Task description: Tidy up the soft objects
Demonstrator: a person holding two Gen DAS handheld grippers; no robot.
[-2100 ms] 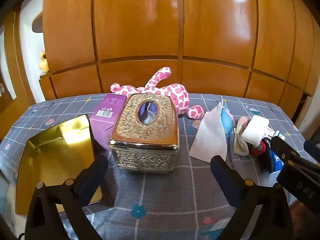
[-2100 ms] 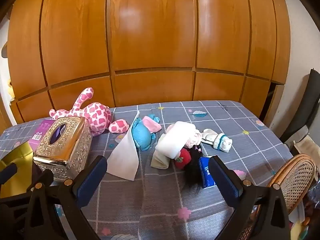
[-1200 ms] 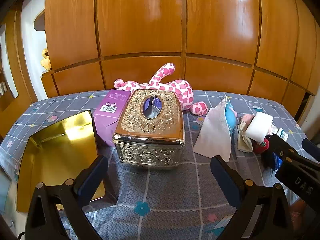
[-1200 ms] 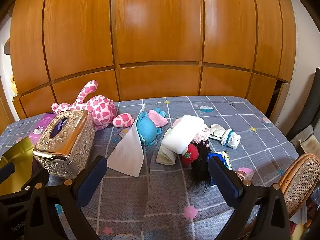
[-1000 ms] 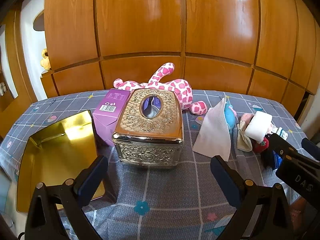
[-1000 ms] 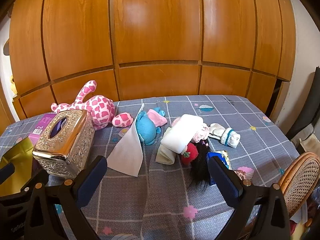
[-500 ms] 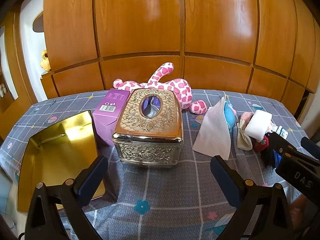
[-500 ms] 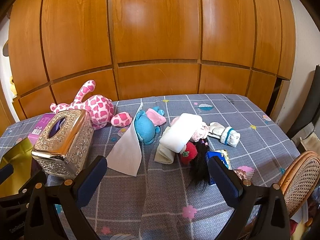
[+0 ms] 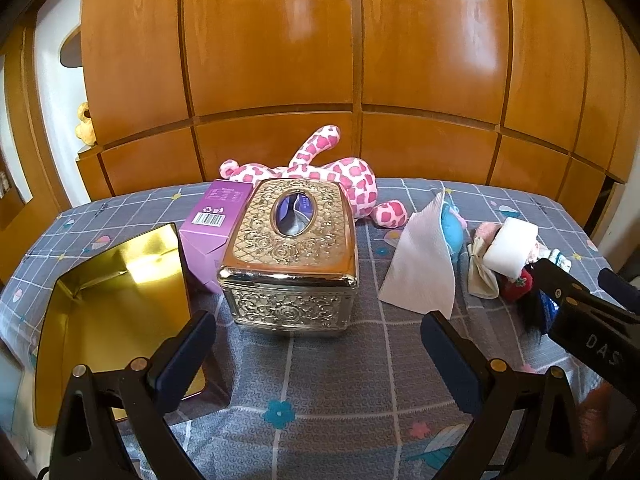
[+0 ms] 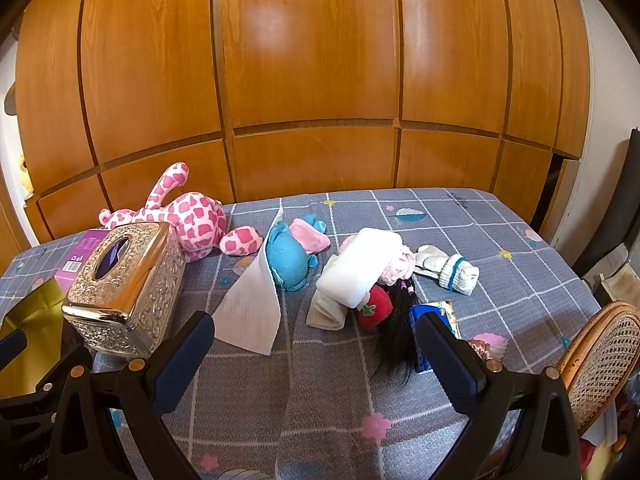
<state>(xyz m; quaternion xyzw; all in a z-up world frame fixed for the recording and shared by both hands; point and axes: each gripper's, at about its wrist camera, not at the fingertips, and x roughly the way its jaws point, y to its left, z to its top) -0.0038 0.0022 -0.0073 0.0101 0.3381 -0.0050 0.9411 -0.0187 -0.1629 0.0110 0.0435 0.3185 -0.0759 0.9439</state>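
A pink spotted plush toy (image 9: 340, 176) (image 10: 188, 216) lies at the back of the table. A white paper tissue (image 10: 252, 308) (image 9: 420, 268) leans on a blue plush (image 10: 288, 260). Beside them lie a white folded towel (image 10: 360, 268), a red strawberry plush (image 10: 376, 308), a black hair tuft (image 10: 396, 340) and white socks (image 10: 448, 268). An ornate gold tissue box (image 9: 292, 256) (image 10: 124, 284) stands at centre left. My left gripper (image 9: 320, 340) is open and empty before the box. My right gripper (image 10: 312, 344) is open and empty before the soft pile.
An open gold tin (image 9: 116, 304) lies at the left and a purple carton (image 9: 216, 224) sits behind it. A blue packet (image 10: 436, 320) lies by the hair. A wicker chair (image 10: 600, 352) stands at the right edge. Wooden wardrobe doors (image 10: 312, 80) rise behind the table.
Both grippers have drifted only slightly, staying open; the objects on the table have not moved.
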